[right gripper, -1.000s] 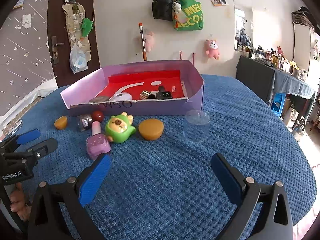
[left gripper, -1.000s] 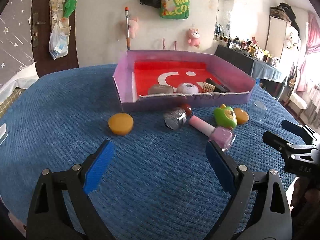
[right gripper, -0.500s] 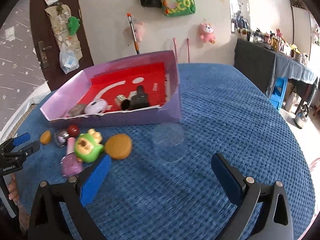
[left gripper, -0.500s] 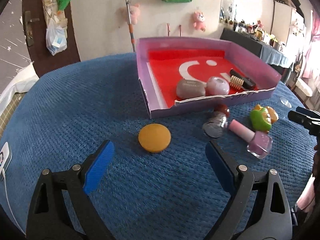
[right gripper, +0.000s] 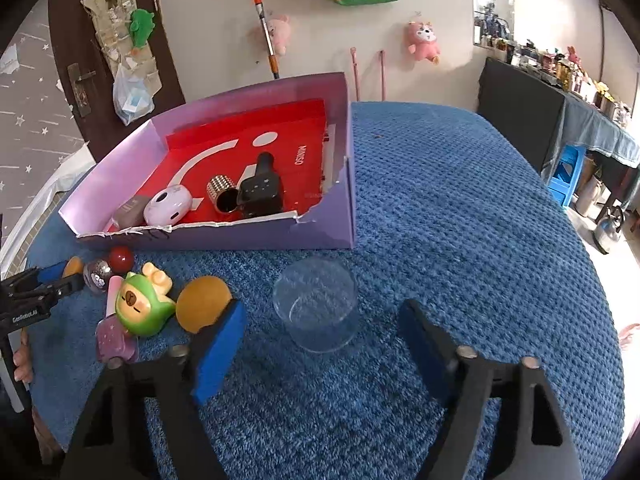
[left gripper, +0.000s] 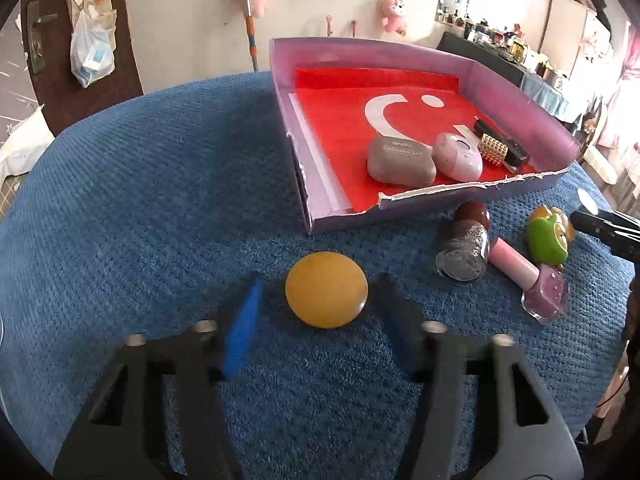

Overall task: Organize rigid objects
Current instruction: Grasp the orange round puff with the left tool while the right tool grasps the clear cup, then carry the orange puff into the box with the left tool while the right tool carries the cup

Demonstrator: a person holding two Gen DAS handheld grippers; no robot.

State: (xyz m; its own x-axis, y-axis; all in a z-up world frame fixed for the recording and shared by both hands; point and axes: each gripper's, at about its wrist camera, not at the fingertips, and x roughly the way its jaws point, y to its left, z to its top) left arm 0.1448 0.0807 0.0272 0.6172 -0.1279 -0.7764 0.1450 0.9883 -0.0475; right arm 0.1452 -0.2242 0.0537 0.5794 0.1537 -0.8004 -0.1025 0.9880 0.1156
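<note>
The left gripper [left gripper: 316, 300] has just been closing, its jaws now narrow around an orange disc [left gripper: 326, 289] on the blue tablecloth [left gripper: 140, 200], a sliver of gap showing each side. Behind sits the purple box [left gripper: 520, 92]. The right gripper [right gripper: 320, 328] (also closing) straddles a clear cup [right gripper: 316, 304], untouched.

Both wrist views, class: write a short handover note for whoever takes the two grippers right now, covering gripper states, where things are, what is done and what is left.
Left gripper: jaws have just been closing around the yellow disc, small gaps still showing; not gripped.
Right gripper: also closing, open around the clear cup, not touching.
Done: grey case, pink case, studded tube and black bottle lie in the purple box.
Left: disc, cup, second disc, green toy, glitter bottle, pink polish, all on the blue cloth.
</note>
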